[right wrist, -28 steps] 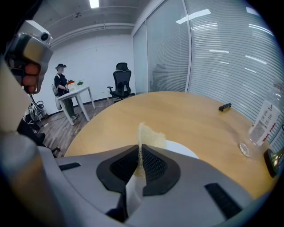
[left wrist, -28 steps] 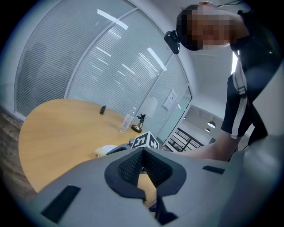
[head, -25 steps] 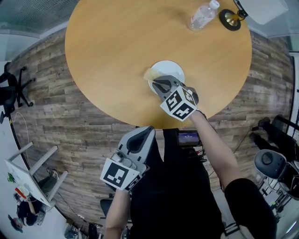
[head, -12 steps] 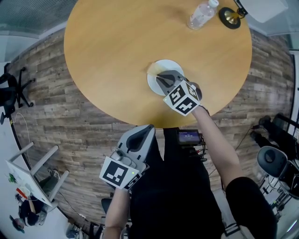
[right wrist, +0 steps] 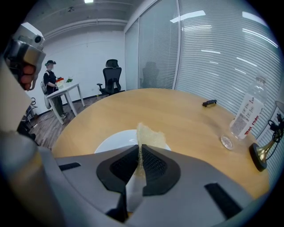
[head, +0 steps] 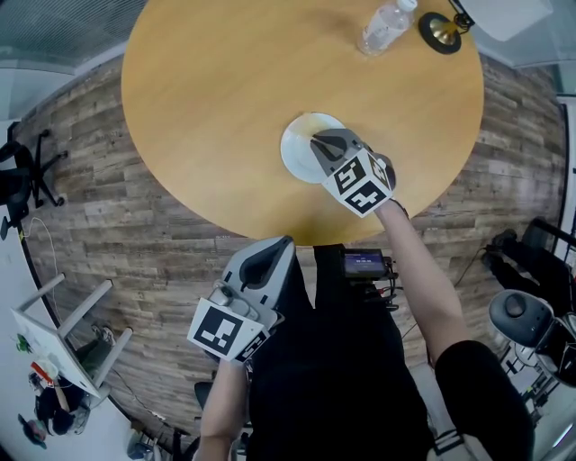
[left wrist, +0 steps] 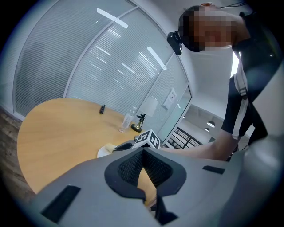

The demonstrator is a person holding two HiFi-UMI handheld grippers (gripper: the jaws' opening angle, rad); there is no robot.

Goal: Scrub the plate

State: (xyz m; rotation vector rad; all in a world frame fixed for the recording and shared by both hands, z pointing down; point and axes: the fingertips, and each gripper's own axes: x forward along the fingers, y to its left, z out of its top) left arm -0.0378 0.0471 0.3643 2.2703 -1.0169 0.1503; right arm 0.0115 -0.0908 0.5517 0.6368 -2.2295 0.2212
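Note:
A white plate (head: 297, 158) lies on the round wooden table (head: 207, 99) near its front edge. My right gripper (head: 318, 137) is over the plate, shut on a yellow sponge (right wrist: 148, 136) that sticks up past the fingertips. In the head view the sponge (head: 315, 121) is at the plate's far rim. The right gripper view shows the plate (right wrist: 111, 144) just beyond the right gripper (right wrist: 139, 148). My left gripper (head: 274, 248) hangs off the table's front edge by my body, shut with nothing in it. In its own view the left gripper (left wrist: 143, 153) points toward the plate (left wrist: 105, 150).
A clear water bottle (head: 385, 27) lies on the far right of the table beside a brass lamp base (head: 441, 32). A small black object (right wrist: 209, 103) lies farther back on the table. Office chairs and a white side table stand on the wood floor around it.
My right gripper has carried the sponge from the plate's left rim across to its far side. The left gripper has barely moved.

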